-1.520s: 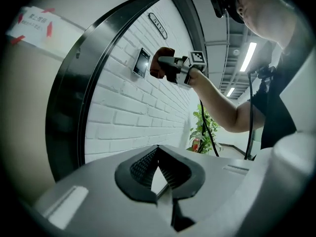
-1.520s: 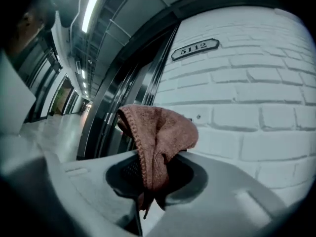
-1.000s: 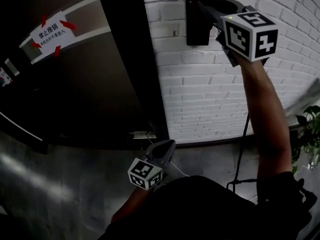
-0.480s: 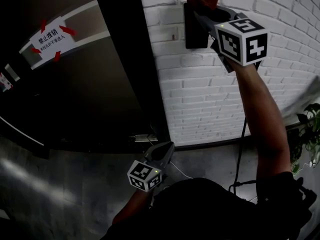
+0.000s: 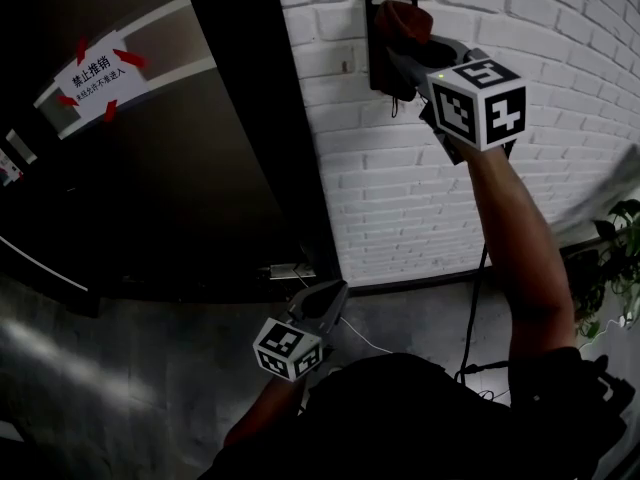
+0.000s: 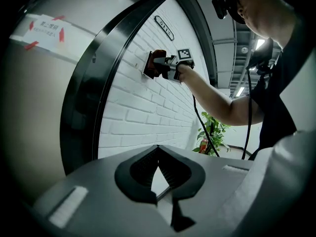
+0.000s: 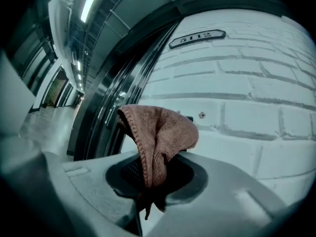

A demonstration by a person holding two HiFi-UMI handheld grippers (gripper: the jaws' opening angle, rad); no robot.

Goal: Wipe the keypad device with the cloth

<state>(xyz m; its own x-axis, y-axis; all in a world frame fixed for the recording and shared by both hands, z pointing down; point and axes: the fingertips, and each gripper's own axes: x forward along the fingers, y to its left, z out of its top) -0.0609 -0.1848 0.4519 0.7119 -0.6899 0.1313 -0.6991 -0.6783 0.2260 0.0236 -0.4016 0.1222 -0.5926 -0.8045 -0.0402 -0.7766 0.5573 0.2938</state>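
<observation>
Cloth [image 5: 403, 20], reddish-brown, clamped in right tongs [image 5: 400, 50] and held against black keypad device [image 5: 377, 68] on white brick wall [image 5: 400, 188]; left tongs [image 5: 335, 293] together, empty, low.

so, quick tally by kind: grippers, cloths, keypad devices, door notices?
grippers: 2 (left gripper, right gripper)
cloth: 1
keypad device: 1
door notice: 1
total: 5
</observation>
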